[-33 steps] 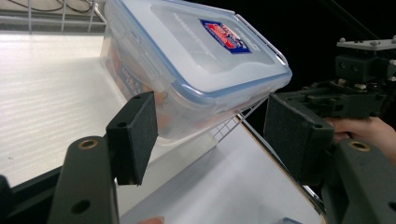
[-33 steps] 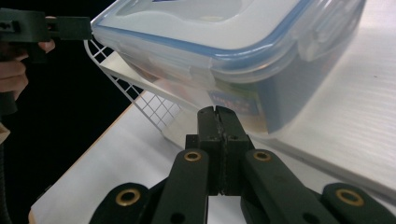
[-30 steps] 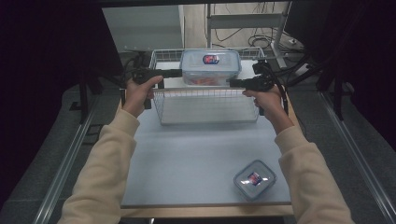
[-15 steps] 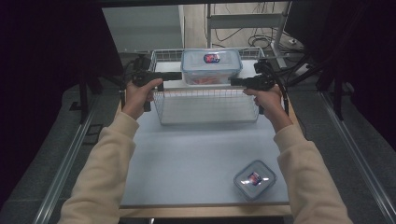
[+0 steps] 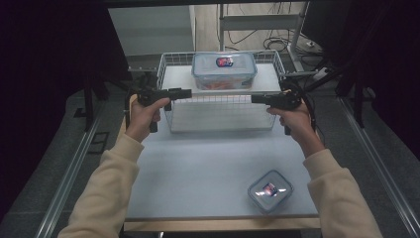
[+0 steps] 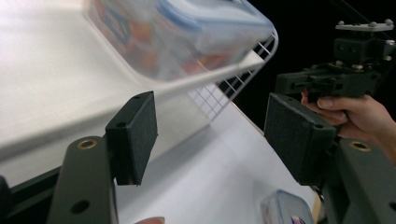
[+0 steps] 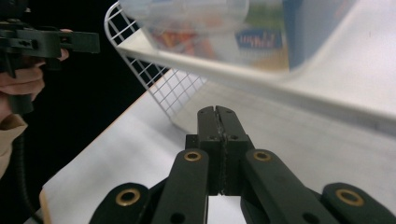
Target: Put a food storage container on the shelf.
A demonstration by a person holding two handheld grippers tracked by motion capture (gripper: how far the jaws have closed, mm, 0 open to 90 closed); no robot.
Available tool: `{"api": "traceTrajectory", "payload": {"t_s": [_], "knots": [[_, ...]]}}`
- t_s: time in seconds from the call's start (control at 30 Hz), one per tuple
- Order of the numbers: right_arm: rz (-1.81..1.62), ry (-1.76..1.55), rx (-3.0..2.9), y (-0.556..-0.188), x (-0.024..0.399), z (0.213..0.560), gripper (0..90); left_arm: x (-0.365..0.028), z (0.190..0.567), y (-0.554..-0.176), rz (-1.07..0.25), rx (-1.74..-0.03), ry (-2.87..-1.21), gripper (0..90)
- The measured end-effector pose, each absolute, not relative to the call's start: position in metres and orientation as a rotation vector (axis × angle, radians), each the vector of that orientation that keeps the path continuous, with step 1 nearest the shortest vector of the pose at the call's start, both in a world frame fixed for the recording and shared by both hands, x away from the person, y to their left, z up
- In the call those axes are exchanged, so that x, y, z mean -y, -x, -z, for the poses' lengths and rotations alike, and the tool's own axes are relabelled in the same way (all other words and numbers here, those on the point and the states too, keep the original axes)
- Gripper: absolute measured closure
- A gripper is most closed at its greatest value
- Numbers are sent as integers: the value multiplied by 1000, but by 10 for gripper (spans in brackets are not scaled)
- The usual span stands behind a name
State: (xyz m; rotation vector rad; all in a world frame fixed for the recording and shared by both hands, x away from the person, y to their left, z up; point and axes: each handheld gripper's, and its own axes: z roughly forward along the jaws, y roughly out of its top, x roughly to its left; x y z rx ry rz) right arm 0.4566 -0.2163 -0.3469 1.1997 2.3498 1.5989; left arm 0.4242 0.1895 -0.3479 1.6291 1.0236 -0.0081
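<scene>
The left gripper (image 5: 185,92) is held level at the left side of the wire rack (image 5: 173,106), pointing inward; in the left gripper view its jaws stand wide apart with nothing between them, the pads (image 6: 137,134) bare. The right gripper (image 5: 256,98) is held at the right side of the rack, pointing inward toward the left one; in the right gripper view its jaws are pressed together, pad to pad, holding nothing. Each gripper is held in a hand, the left hand (image 5: 141,118) and the right hand (image 5: 294,120), with cream sleeves (image 5: 106,188) running back toward the near edge. The rack stands at the far middle of the table (image 5: 198,168). On the rack's shelf (image 5: 178,78) sits a large clear box (image 5: 224,69) with a blue-edged lid and a label on top; orange contents show through its wall. The box is blurred in both gripper views. A small clear box (image 5: 270,190) with a labelled lid lies well apart from the rack, near the table's front right corner.
</scene>
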Motion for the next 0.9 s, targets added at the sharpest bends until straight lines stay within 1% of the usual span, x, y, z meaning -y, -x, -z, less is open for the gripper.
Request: {"api": "traceTrajectory", "payload": {"t_s": [0.23, 0.43, 0.63, 0.9], "knots": [[-1596, -1168, -2386, -431, 233, 365, 894, -190, 370, -402, 27, -999, -1622, 343], [-1601, -1162, -2417, -407, 244, 390, 893, -186, 396, -381, 43, -986, -1644, 342], [-1618, -1190, -2427, -390, 256, 414, 891, -183, 421, -361, 34, -984, -1674, 339], [-1569, -1209, -2451, -369, 268, 440, 886, -180, 443, -340, 66, -980, -1677, 338]]}}
